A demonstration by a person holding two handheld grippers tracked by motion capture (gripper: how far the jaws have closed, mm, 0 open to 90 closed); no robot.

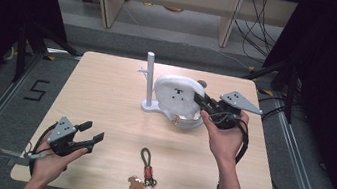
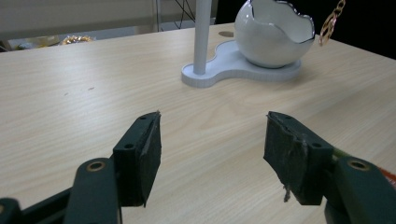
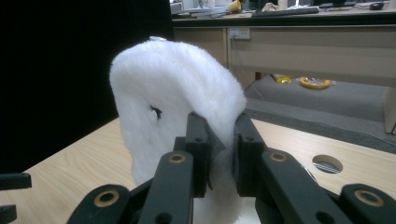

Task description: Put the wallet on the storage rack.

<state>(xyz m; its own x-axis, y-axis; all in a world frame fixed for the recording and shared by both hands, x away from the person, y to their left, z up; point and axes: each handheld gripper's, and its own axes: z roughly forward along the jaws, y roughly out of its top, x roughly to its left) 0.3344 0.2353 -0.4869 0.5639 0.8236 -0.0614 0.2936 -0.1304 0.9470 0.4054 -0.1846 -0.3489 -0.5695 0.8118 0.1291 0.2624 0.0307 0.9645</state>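
Your right gripper [image 1: 204, 103] is clamping white plush toy [image 1: 176, 95] at its right edge, far-centre of table [image 1: 105, 95], above white stand [image 1: 150, 84]. Toy is standing on edge, long axis upright, face toward you. Right hand [image 1: 225, 136] reaching in level from right. Your left gripper [image 1: 92, 131], jaws apart and empty, is hovering near-left, pointing right toward keychain [image 1: 145, 169].

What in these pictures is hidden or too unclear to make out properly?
- High view: the white bowl on the stand is mostly covered by the white plush toy that the right gripper holds over it.
- Right gripper view: the plush's lower part is hidden behind the jaws.
- High view: the keyring charms are too small to identify.
- Left gripper view: a gold chain is cut off by the top edge.
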